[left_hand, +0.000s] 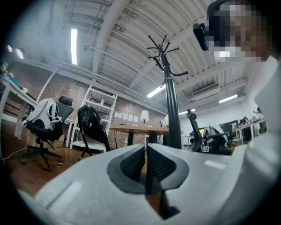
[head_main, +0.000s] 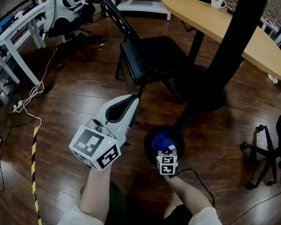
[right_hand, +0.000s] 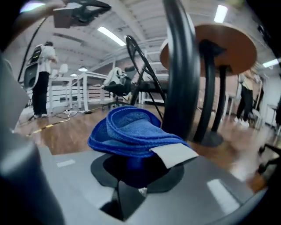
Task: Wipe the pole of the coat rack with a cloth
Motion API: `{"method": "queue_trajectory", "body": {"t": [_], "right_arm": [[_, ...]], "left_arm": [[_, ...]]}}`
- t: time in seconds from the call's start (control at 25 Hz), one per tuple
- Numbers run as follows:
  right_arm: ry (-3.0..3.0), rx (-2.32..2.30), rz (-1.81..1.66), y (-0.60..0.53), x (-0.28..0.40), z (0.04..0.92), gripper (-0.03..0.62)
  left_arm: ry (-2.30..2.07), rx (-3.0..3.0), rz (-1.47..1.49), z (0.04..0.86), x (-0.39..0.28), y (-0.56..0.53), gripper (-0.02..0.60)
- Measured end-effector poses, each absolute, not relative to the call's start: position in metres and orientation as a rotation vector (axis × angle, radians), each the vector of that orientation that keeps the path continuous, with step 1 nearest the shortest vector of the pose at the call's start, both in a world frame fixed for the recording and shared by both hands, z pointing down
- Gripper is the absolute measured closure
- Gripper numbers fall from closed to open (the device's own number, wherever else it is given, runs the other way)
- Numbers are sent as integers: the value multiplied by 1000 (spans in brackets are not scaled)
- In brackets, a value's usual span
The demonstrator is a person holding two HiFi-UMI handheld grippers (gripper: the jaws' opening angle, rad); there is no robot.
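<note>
Where the person's forearms reach down over the wooden floor (head_main: pixel 77 98), the right claw (right_hand: pixel 134 172) is clamped on a bunched blue cloth (right_hand: pixel 129 131), whose white tag (right_hand: pixel 173 154) juts to the right. The cloth sits low down, just beside the black pole (right_hand: pixel 180 70) and above the rack's round base (head_main: pixel 150 137). Whether cloth and pole touch cannot be told. To its left the left claw (left_hand: pixel 145 166) is held higher and apart from the pole, with its jaws drawn together to a bare slit and nothing between them. It points past the pole toward the hooks (left_hand: pixel 162 49) at the top. Beyond the base stands a black chair (head_main: pixel 153 59). Farther off is a curved wooden counter (head_main: pixel 251 43) carrying a white cup (head_main: pixel 218 1).
</note>
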State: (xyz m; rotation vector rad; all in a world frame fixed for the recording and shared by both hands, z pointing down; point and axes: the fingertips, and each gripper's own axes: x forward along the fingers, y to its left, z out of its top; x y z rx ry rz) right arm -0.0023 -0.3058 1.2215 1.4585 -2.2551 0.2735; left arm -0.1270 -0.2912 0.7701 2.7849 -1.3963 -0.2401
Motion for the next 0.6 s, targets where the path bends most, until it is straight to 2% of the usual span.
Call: {"method": "queue_trajectory", "body": {"t": [0.16,0.28,0.4,0.6], "right_arm": [[-2115,1476,410,-287,14,1302,494],[-2157,1494,410,-297,16,1281,494],[-2351,1469,370,-304,-2,1164,494],[-2743,1369,166,-238,-22,848,494]], "left_arm": [[-1426,2771,-188,780,-133,-294,568],[-1426,2777,-164,788,-131,-293,568],[-1476,2764,-142,790,-125,-299,568],[-1494,2763,-115,732,-108,-289,568]]}}
